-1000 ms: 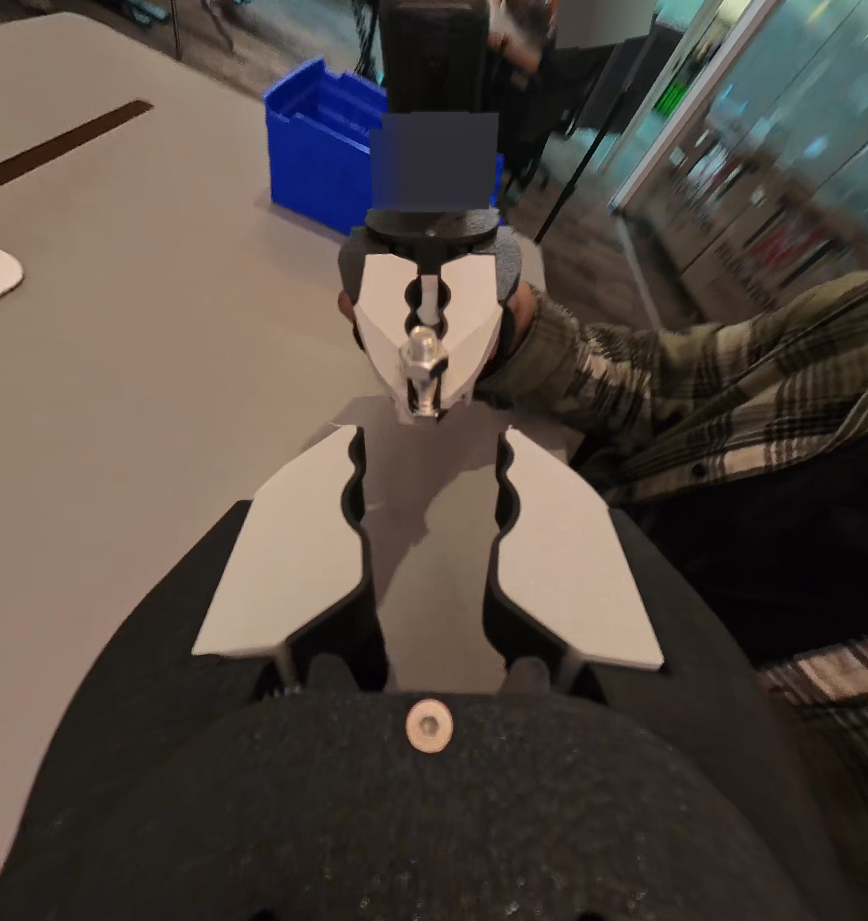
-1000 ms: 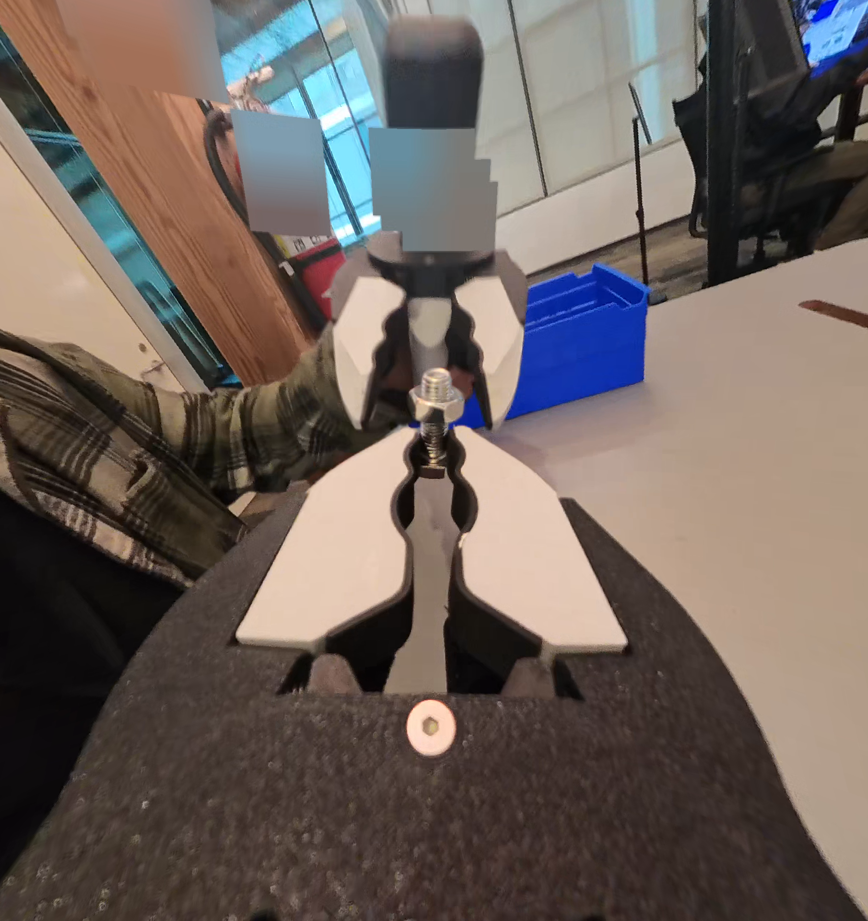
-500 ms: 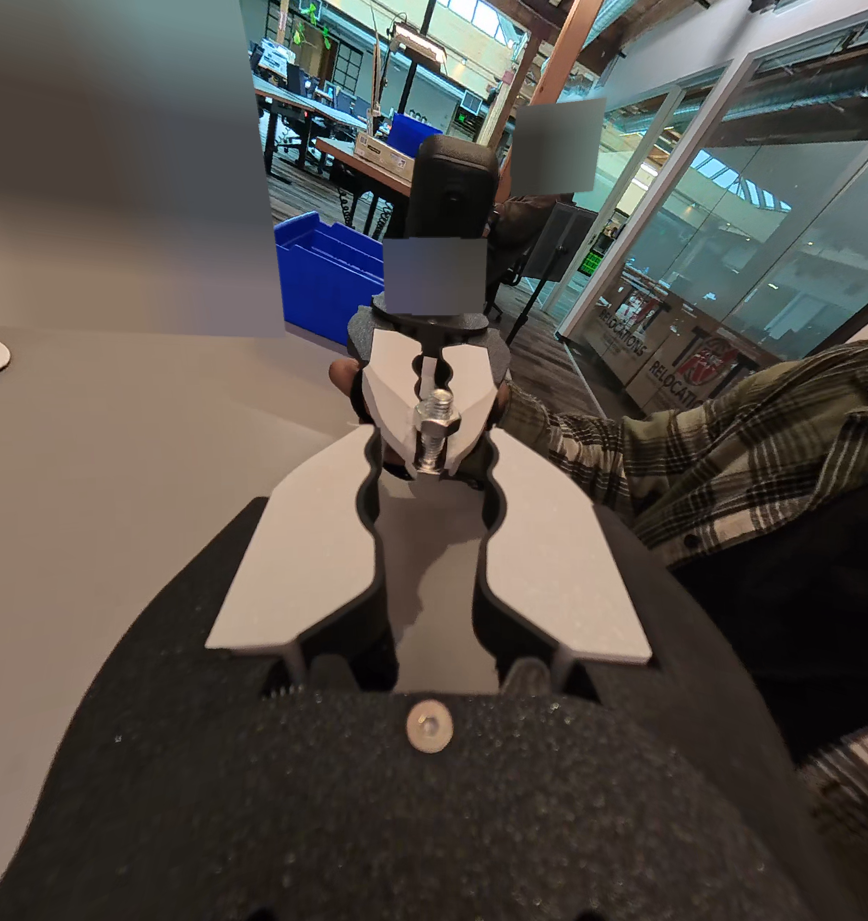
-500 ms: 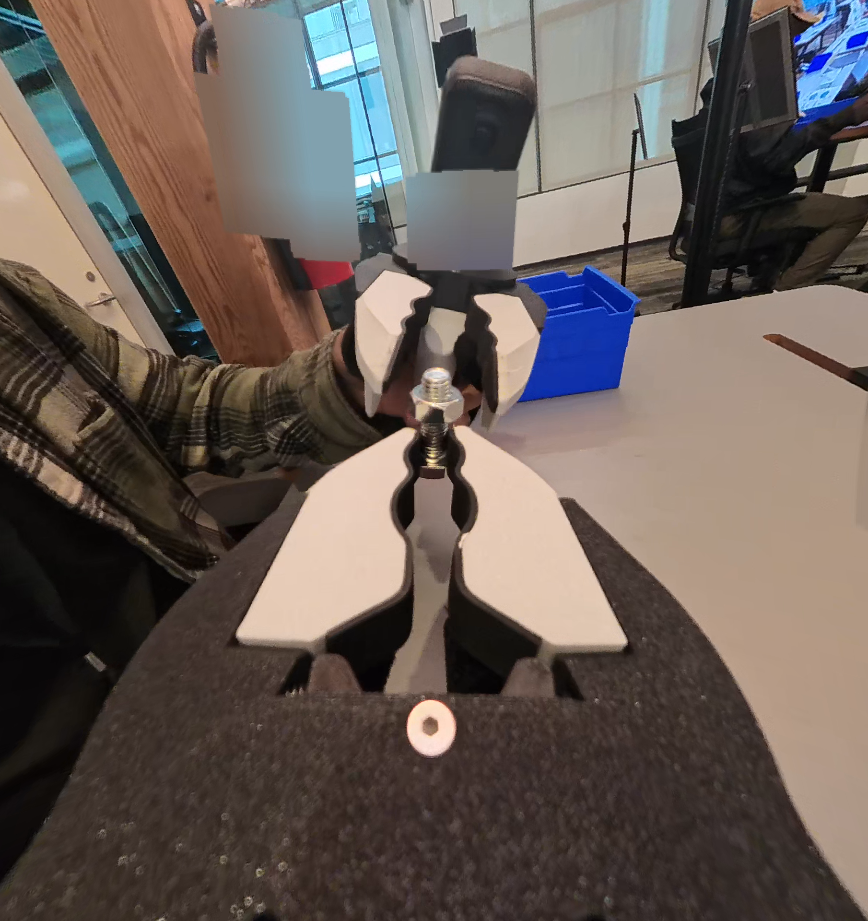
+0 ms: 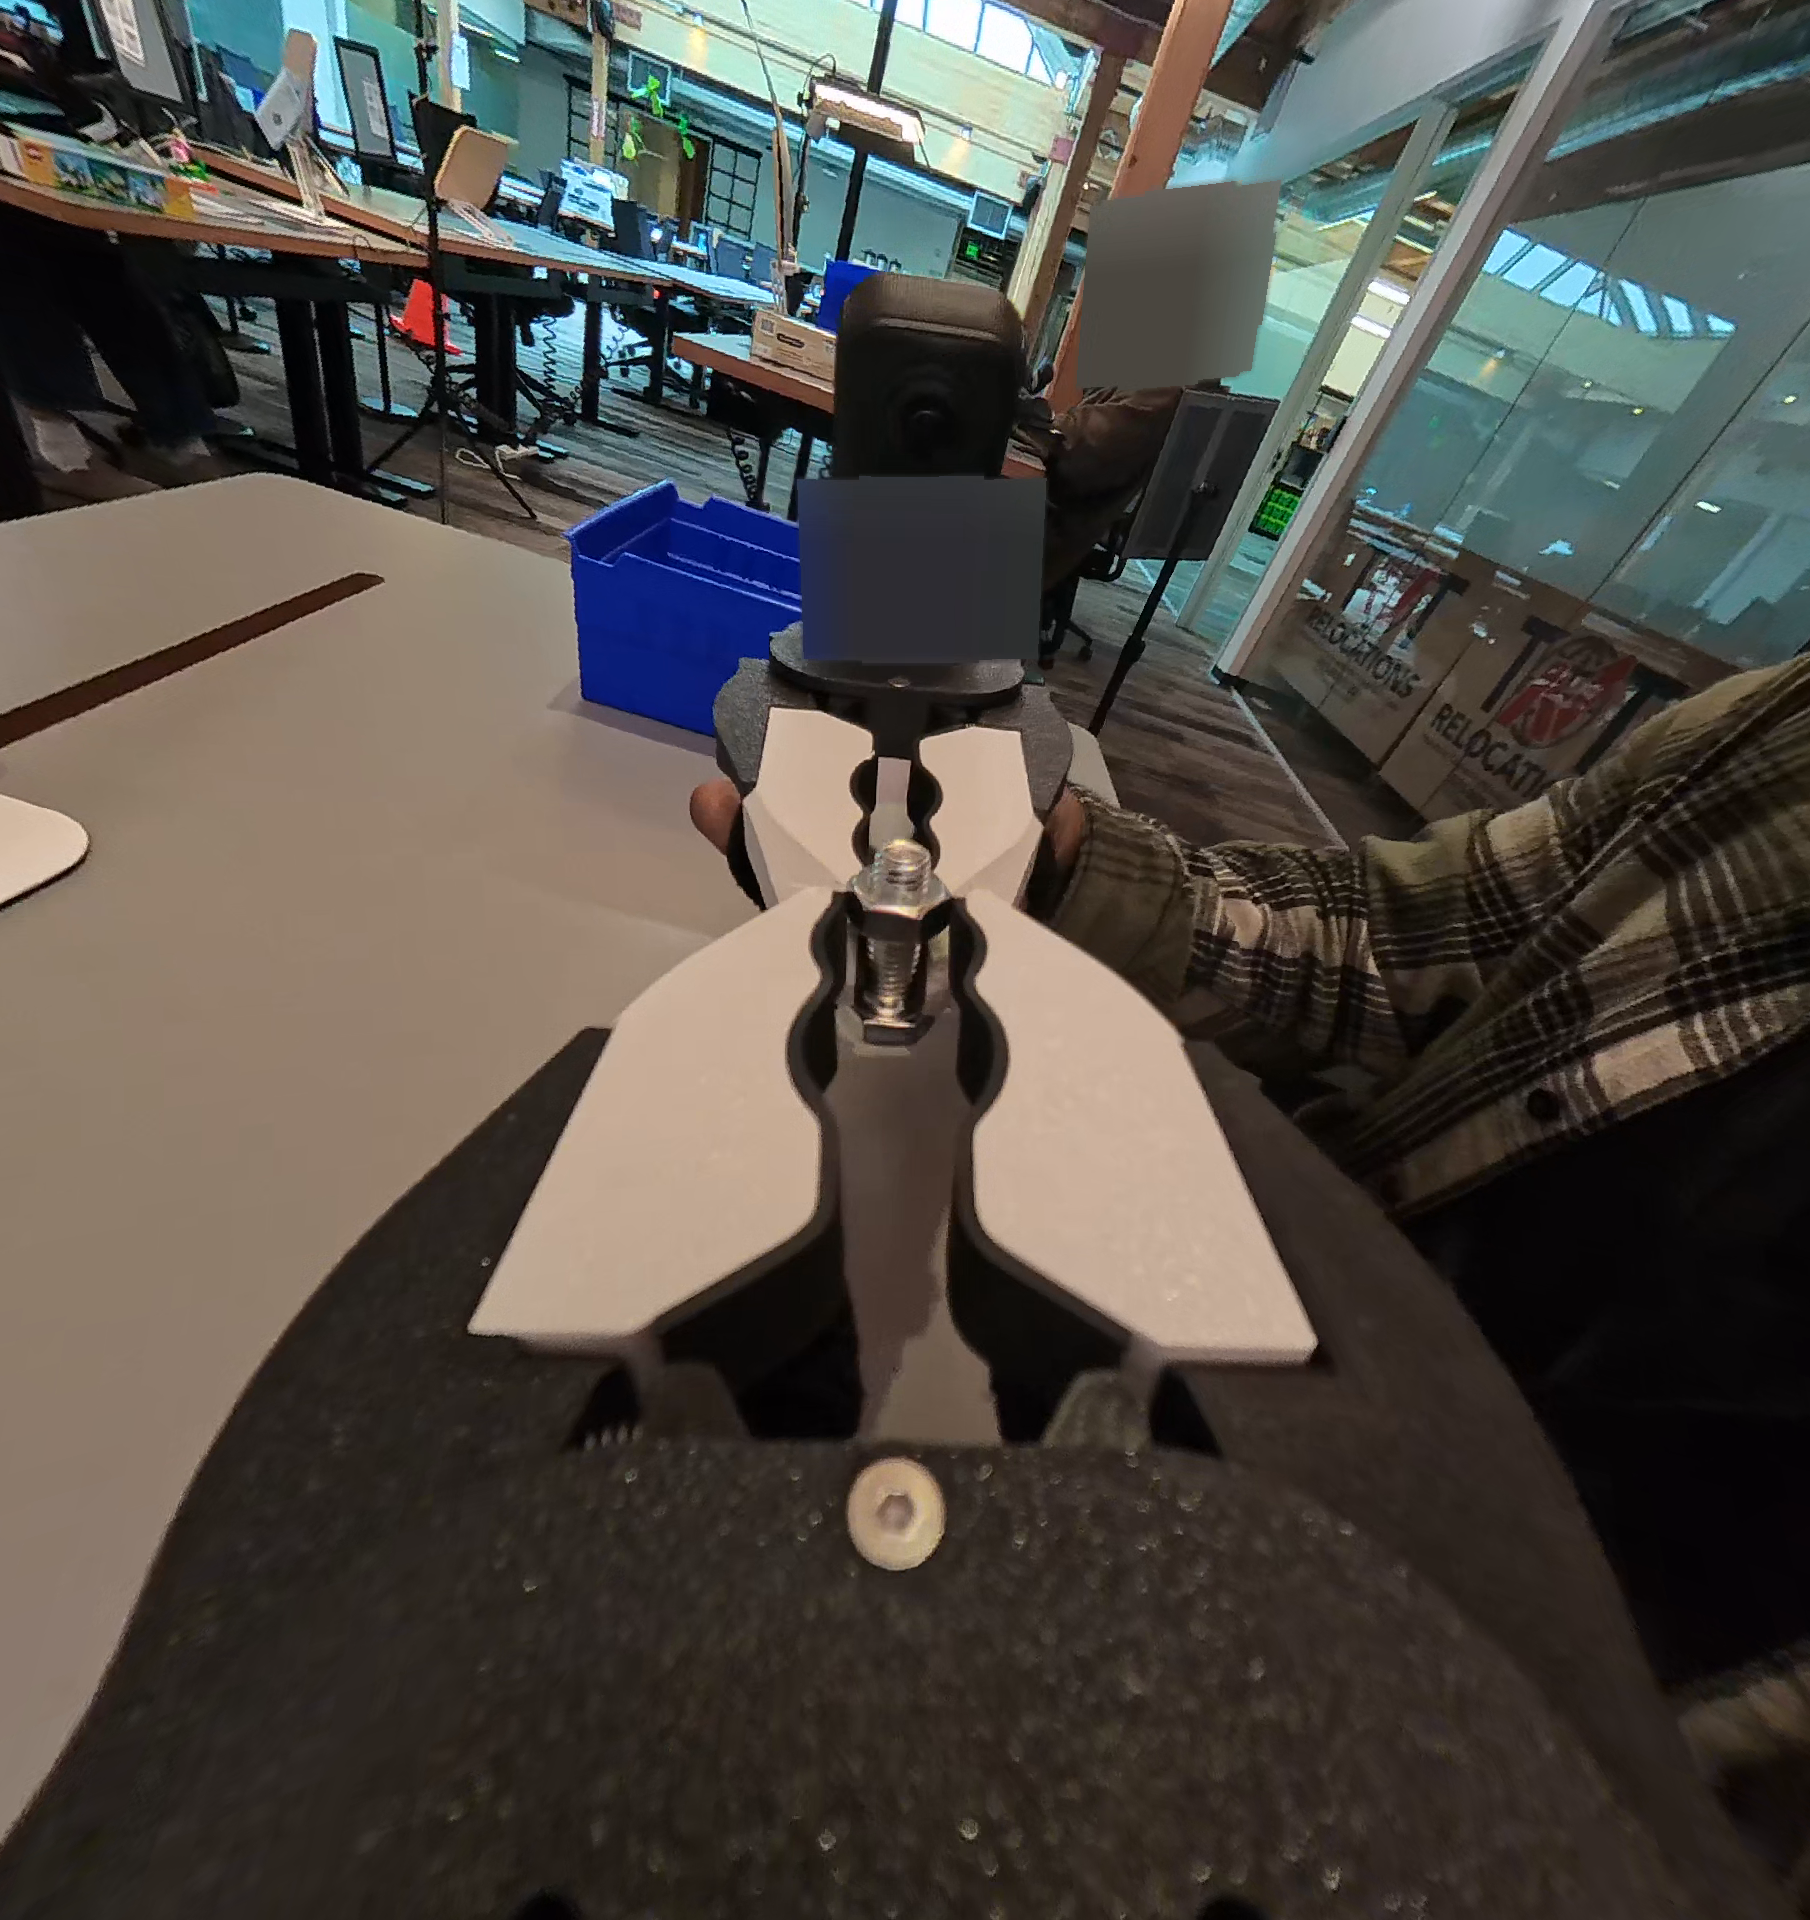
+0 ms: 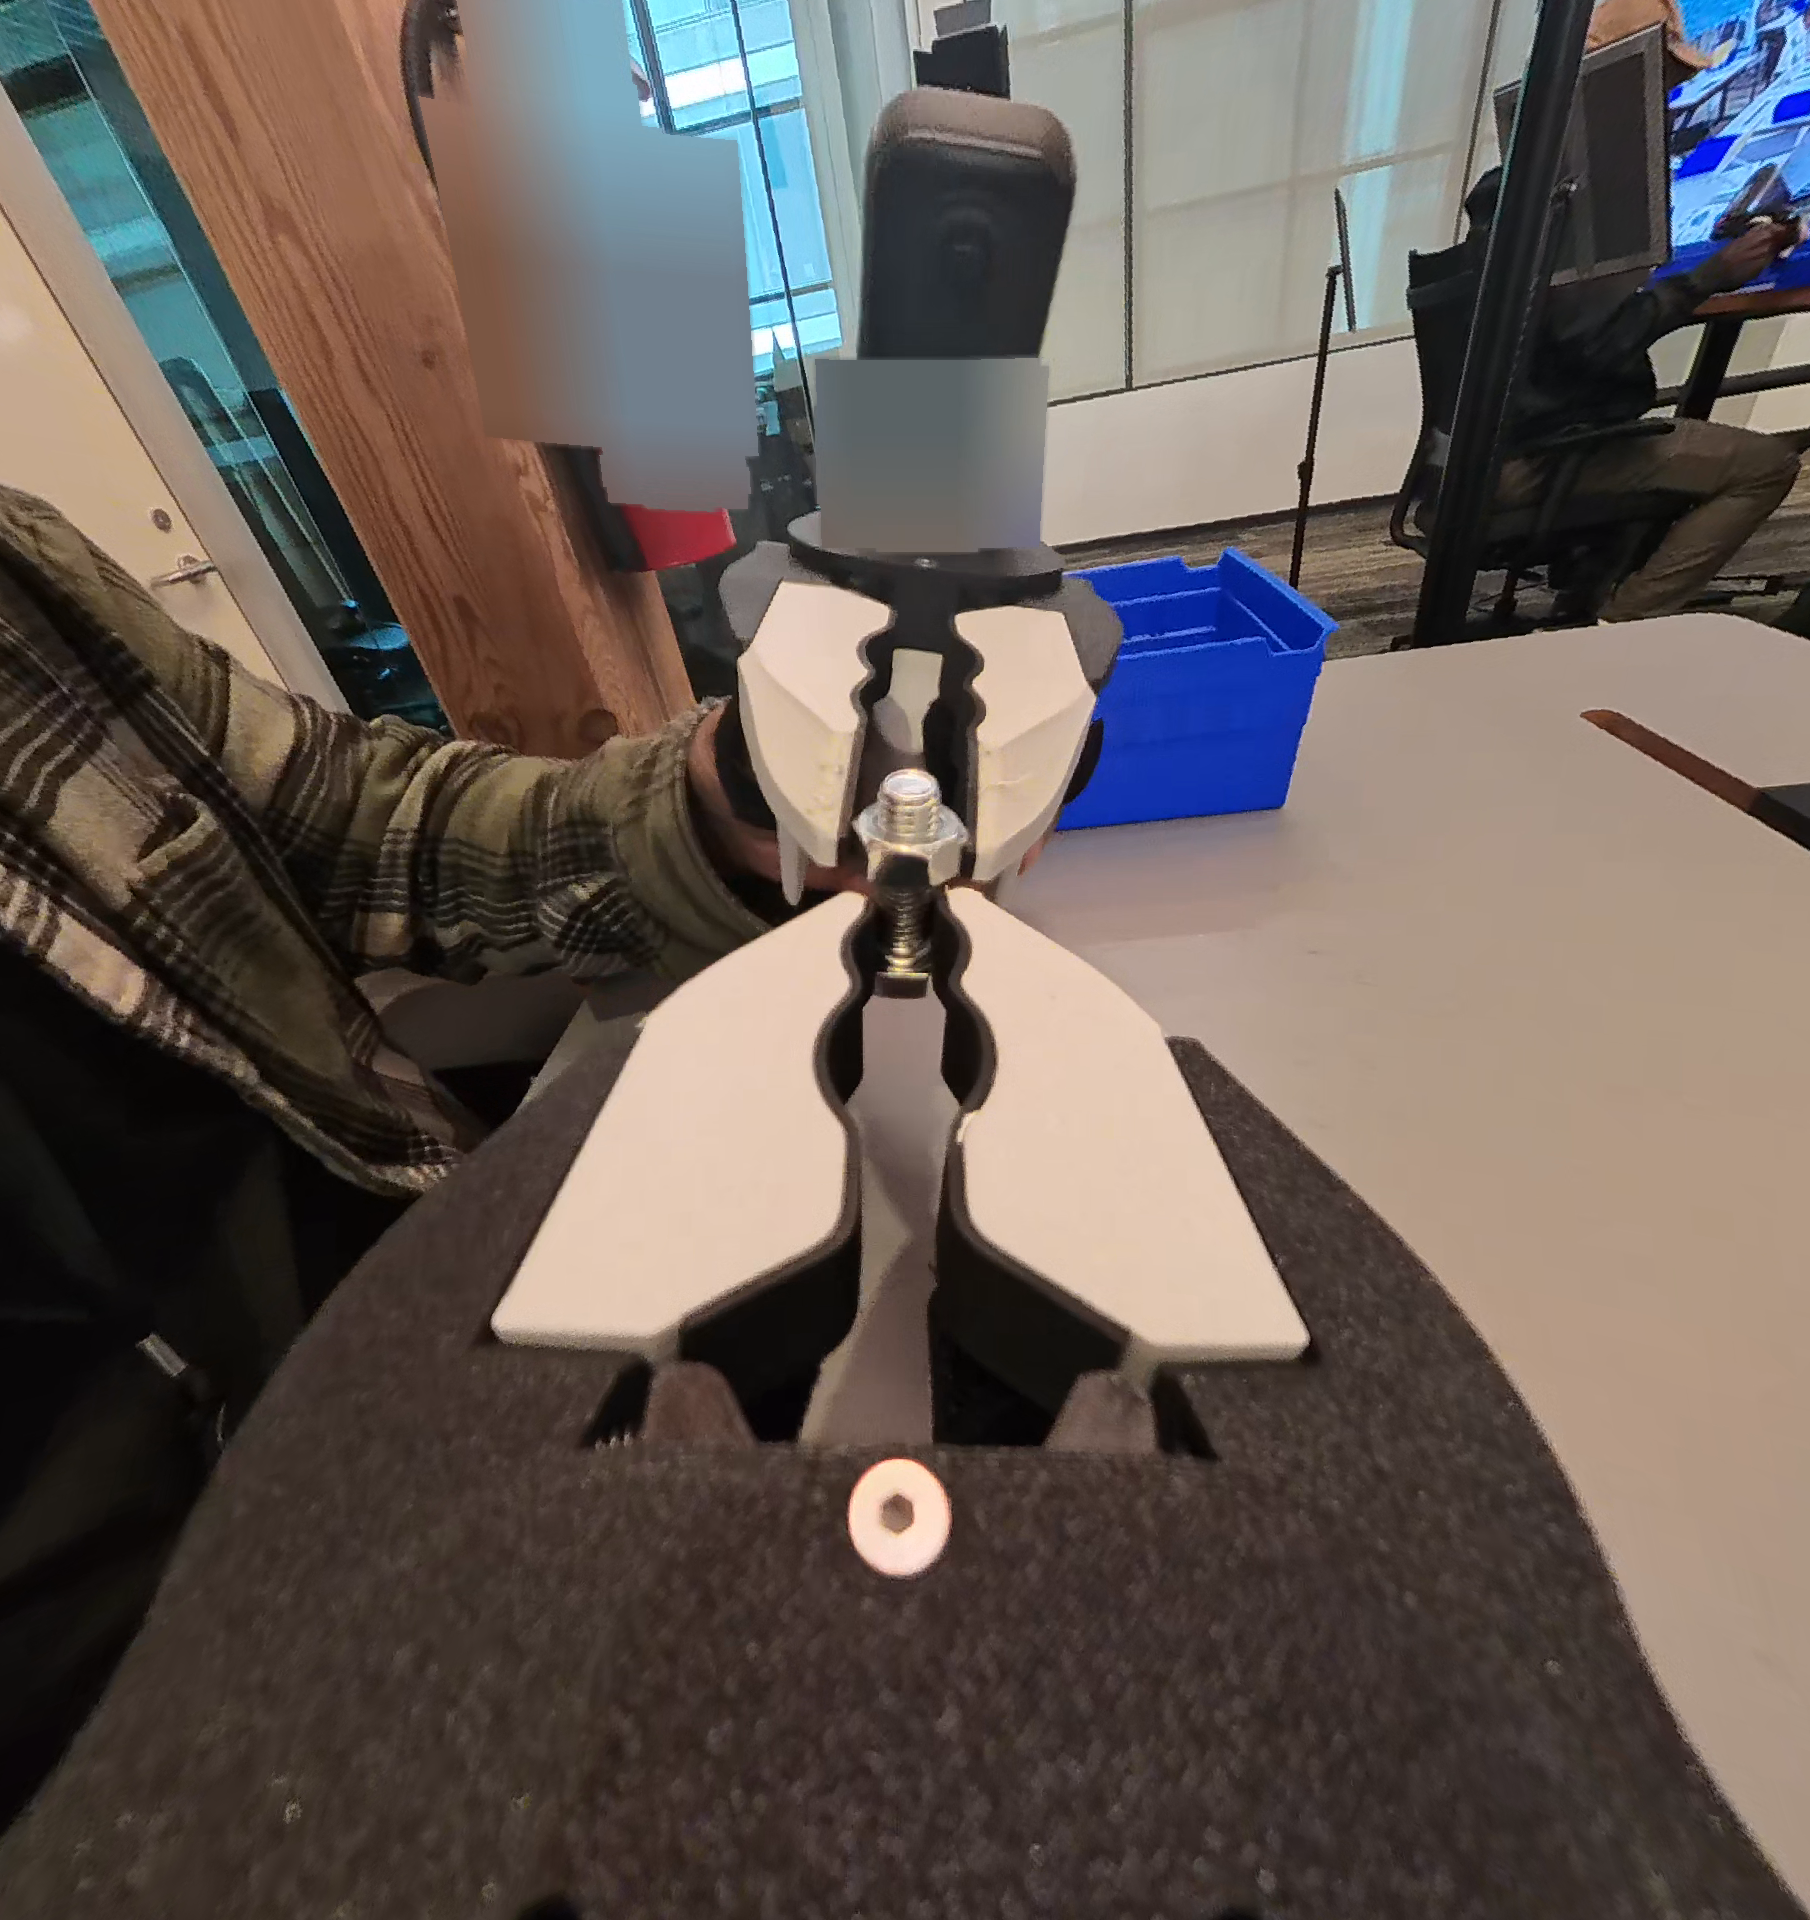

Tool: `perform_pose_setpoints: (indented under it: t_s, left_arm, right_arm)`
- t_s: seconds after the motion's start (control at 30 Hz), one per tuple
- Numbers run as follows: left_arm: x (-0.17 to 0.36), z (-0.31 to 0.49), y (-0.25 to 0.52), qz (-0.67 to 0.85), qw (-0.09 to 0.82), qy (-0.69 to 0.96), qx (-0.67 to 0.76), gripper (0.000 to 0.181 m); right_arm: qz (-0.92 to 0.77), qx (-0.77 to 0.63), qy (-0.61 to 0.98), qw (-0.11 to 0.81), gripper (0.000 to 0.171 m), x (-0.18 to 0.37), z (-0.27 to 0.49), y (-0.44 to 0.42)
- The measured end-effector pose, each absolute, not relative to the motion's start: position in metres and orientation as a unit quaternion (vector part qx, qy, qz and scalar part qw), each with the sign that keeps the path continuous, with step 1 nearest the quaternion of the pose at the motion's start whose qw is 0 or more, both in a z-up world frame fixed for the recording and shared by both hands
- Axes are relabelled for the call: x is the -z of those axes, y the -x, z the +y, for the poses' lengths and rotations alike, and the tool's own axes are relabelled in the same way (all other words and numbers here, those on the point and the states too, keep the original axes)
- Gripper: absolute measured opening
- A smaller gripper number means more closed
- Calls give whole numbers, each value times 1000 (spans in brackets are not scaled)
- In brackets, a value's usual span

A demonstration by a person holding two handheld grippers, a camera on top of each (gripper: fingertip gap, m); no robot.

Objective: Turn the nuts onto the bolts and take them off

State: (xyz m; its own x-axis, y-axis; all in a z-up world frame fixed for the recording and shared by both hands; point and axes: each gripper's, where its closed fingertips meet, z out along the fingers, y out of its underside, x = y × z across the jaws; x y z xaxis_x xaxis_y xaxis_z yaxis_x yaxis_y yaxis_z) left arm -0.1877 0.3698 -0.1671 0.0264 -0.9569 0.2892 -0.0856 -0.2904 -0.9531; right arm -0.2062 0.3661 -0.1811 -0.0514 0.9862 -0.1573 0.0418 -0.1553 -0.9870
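- The right gripper (image 6: 906,920), white-fingered on a black foam body, is closed on the lower shank of a silver threaded steel bolt (image 6: 903,935), which stands upright above the grey surface (image 6: 1452,987).
- A silver hexagonal steel nut (image 5: 896,904) sits high on the thread, a short stub of bolt showing above it.
- The left gripper (image 5: 896,920) has its tips closed around that nut's flats, though how firm the grip is cannot be judged.
- The two grippers face each other across the bolt's vertical axis, so any turning has to run about that axis.
- A blue plastic bin (image 6: 1207,696) rests behind, well apart.
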Motion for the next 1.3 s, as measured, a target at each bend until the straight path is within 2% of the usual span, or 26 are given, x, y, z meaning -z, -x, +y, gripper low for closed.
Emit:
perform_pose_setpoints:
  t_s: [0.3,0.43,0.7,0.83,1.3]
  left_arm:
    - [171,369,188,444,400,595,537,18]
    - [174,366,186,453,388,595,539,18]
    - [177,361,177,467,380,597,531,18]
    - [177,361,175,467,383,597,529,18]
    - [176,362,178,462,386,596,531,18]
  right_arm:
    - [-499,-506,545,445,16,176,370,189]
    - [-563,-437,546,441,15,170,371,178]
    - [-717,-297,546,314,8,162,366,173]
    - [-720,-307,556,280,9,161,362,179]
    - [-688,-350,585,250,9,171,362,190]
